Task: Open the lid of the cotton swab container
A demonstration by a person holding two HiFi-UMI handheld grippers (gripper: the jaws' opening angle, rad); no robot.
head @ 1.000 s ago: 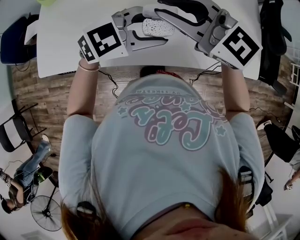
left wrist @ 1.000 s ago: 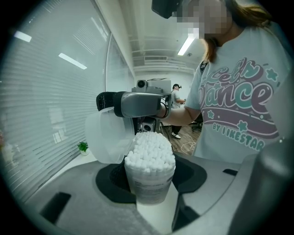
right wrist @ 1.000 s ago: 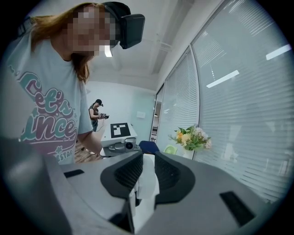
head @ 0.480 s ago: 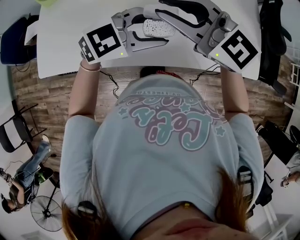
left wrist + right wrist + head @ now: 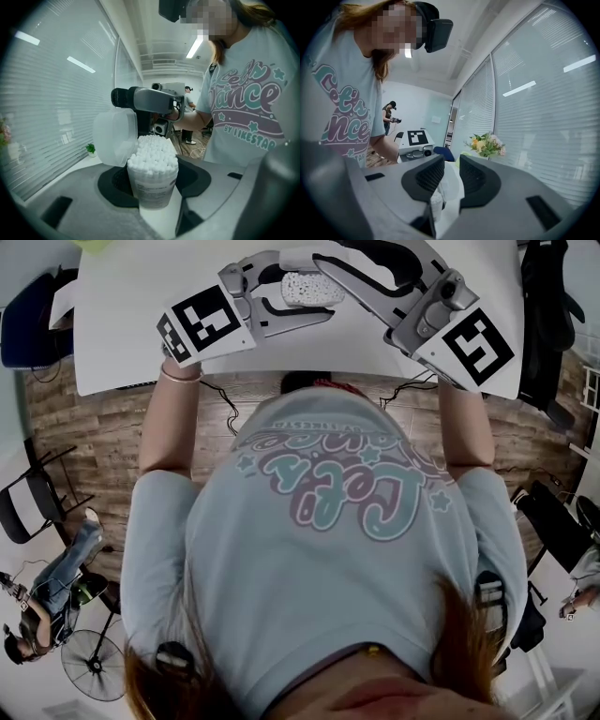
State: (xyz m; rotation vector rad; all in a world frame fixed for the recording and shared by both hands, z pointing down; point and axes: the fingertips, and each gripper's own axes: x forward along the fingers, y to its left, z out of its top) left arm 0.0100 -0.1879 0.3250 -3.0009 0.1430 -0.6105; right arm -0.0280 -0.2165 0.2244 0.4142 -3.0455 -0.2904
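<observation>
**Lid's up on the cotton swab container [image 5: 152, 185], and the opening step looks all but done!**

The left gripper [image 5: 153, 197] has its fingers [image 5: 112, 185] clamped on the container's body, holding it upright over the white counter [image 5: 131, 324]. Cotton swabs [image 5: 152, 152] are packed tight and showing at the mouth. The translucent lid [image 5: 115, 136] stands swung back on its hinge, off to one side of the rim. The right gripper [image 5: 451, 176] sits level at that lid and its fingers [image 5: 425, 174] have just been spreading. The lid is between them with a gap showing, so I read it as released. Next move, by my call: draw the right gripper straight back, clear of the lid without knocking it shut, with the left holding steady.
</observation>
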